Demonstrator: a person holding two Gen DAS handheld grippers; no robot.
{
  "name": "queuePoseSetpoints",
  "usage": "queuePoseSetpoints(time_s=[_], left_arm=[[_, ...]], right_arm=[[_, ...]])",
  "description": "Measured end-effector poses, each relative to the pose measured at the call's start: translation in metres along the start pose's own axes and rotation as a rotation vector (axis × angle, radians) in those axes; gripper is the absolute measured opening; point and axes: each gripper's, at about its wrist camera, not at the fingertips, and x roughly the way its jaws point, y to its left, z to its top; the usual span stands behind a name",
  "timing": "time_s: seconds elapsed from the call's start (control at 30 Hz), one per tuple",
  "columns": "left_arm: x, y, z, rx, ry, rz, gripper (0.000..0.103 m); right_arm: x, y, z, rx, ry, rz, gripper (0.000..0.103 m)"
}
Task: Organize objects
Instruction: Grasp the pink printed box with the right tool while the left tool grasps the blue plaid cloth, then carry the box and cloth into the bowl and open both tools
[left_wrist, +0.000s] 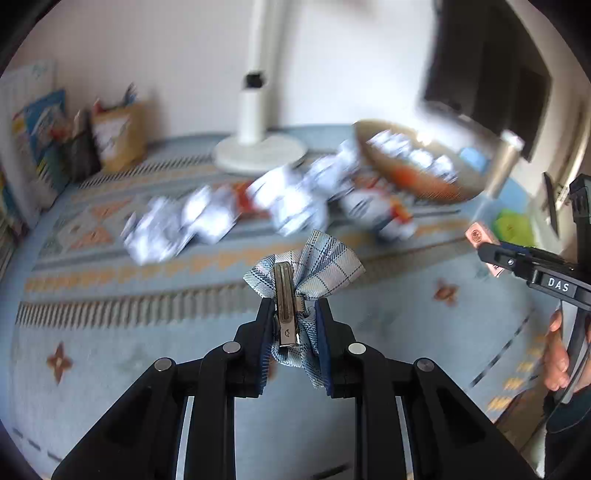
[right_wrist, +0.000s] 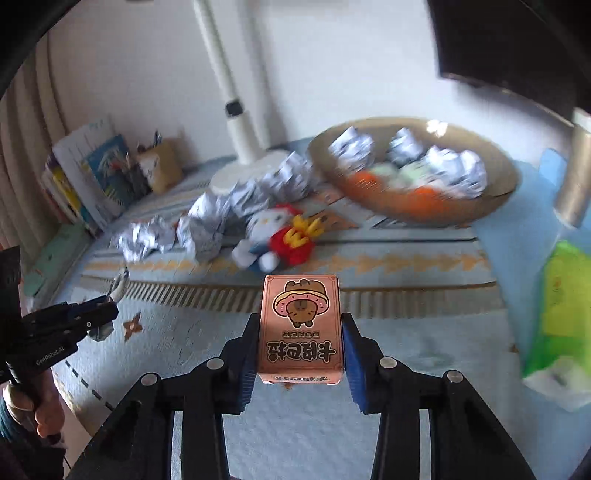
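A white lamp stand (right_wrist: 242, 147) stood on the pale blue patterned carpet (right_wrist: 303, 424), close to the wall. Some books (right_wrist: 94, 173) and a brown paper bag (right_wrist: 162, 166) leaned against the wall at the left. A dark screen (left_wrist: 491, 70) was at the upper right.

Carrier: floor covered by pale blue rug (right_wrist: 303, 424), orange zigzag and striped bands across middle.

On rug, far left: upright books (right_wrist: 88, 177) against wall, brown paper bag (right_wrist: 162, 166) beside them.
Far centre: white lamp base (right_wrist: 236, 177).
Middle: row of crumpled silver-white balls (right_wrist: 207, 221); plush toy (right_wrist: 273, 236), white head, red body, just right of them.
Far right: round brown basket (right_wrist: 410, 210) containing more crumpled balls and orange items.
Right edge: green packet (right_wrist: 561, 302).
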Motion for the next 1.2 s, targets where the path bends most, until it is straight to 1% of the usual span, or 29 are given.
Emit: queuePoseSetpoints(time_s=[0.07, 0.13, 0.2, 0.27, 0.37, 0.47, 0.53, 0.7, 0.77, 0.83, 0.97, 1.03, 1.1, 1.13, 1.17, 1.2], left_arm=[[0.0, -0.015, 0.017, 0.015, -0.023, -0.024, 0.019], [0.002, -0.033, 0.042, 0.041, -0.048, -0.042, 0.019], [0.01, -0.049, 0.066, 0.054, -0.065, -0.056, 0.019], [0.021, -0.069, 0.092, 0.066, -0.078, -0.069, 0.019], [0.049, -0.101, 0.132, 0.086, -0.078, -0.094, 0.019], [0.075, -0.127, 0.161, 0.108, -0.075, -0.104, 0.019], [0.091, -0.139, 0.175, 0.11, -0.072, -0.106, 0.019], [0.124, -0.15, 0.192, 0.087, -0.048, -0.119, 0.019], [0.14, -0.154, 0.196, 0.091, -0.032, -0.104, 0.019], [0.154, -0.156, 0.197, 0.085, -0.018, -0.098, 0.019], [0.179, -0.156, 0.197, 0.058, 0.016, -0.11, 0.019], [0.187, -0.16, 0.195, 0.072, 0.023, -0.121, 0.023], [0.189, -0.16, 0.19, 0.078, 0.041, -0.149, 0.042], [0.19, -0.158, 0.189, 0.07, 0.062, -0.168, 0.047], [0.189, -0.157, 0.188, 0.062, 0.072, -0.175, 0.058], [0.185, -0.156, 0.187, 0.058, 0.064, -0.175, 0.061]], right_arm=[[-0.015, -0.012, 0.007, 0.018, -0.027, -0.022, 0.04], [-0.028, -0.021, 0.017, 0.025, -0.055, -0.047, 0.04], [-0.04, -0.031, 0.032, 0.026, -0.087, -0.084, 0.04], [-0.048, -0.044, 0.055, 0.039, -0.126, -0.13, 0.04], [-0.049, -0.064, 0.088, 0.085, -0.165, -0.154, 0.04], [-0.036, -0.082, 0.121, 0.117, -0.17, -0.184, 0.04], [-0.028, -0.089, 0.137, 0.117, -0.172, -0.194, 0.04], [-0.006, -0.101, 0.161, 0.118, -0.161, -0.207, 0.04], [0.005, -0.107, 0.168, 0.125, -0.151, -0.212, 0.04], [0.018, -0.117, 0.173, 0.143, -0.138, -0.215, 0.04], [0.043, -0.133, 0.181, 0.181, -0.102, -0.213, 0.04], [0.055, -0.139, 0.182, 0.191, -0.084, -0.214, 0.04], [0.064, -0.142, 0.183, 0.197, -0.057, -0.216, 0.041], [0.068, -0.144, 0.182, 0.2, -0.039, -0.217, 0.042], [0.071, -0.145, 0.182, 0.201, -0.016, -0.215, 0.043], [0.071, -0.146, 0.18, 0.2, -0.011, -0.22, 0.045]])
